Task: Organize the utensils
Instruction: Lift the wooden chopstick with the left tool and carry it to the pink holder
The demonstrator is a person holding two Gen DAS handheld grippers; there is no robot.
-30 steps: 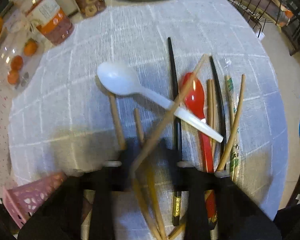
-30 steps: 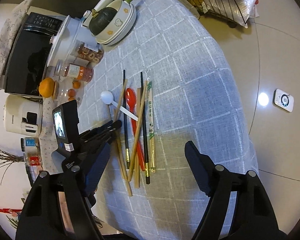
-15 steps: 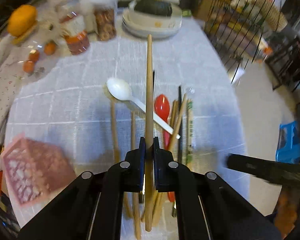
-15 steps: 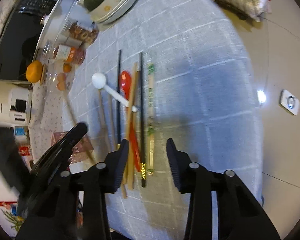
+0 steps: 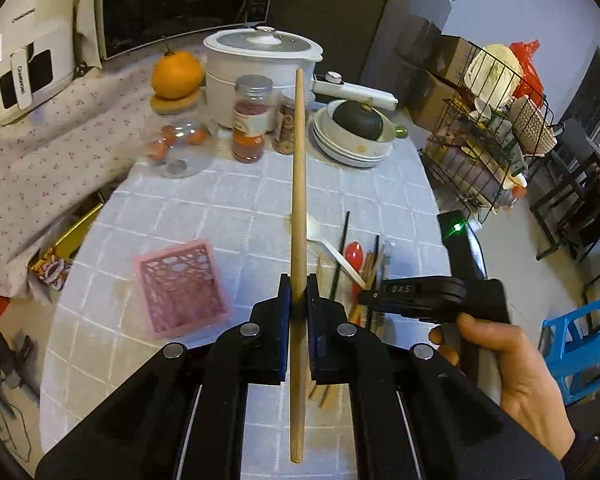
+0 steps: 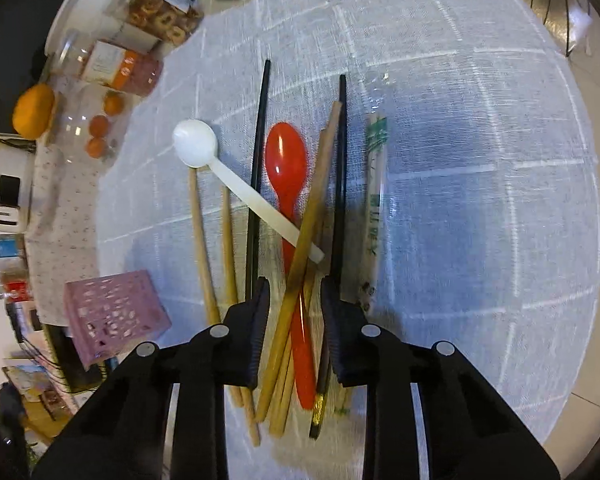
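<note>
Lifted off the bench (image 5: 228,200), 1 wooden chopstick (image 5: 298,184) now stands clamped in the left gripper (image 5: 298,294), gripped low on its stiff, light shaft. Right gripper (image 6: 294,294) fingers have just been closing, unclenched, around the red spoon (image 6: 286,160) and slippery chopsticks.

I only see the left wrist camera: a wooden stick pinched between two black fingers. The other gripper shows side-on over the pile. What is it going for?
Observer: The right gripper straddles wooden chopsticks and the red spoon handle. Its jaws have just been closing, and the pads are not yet pressing.
Operator: Is the pile tidy?
Observer: No. The white spoon lies with its handle slantwise across a black chopstick and the red spoon.
Operator: Anything beside it?
Observer: A wrapped pair of chopsticks in a green-printed sleeve, right of the pile.
</note>
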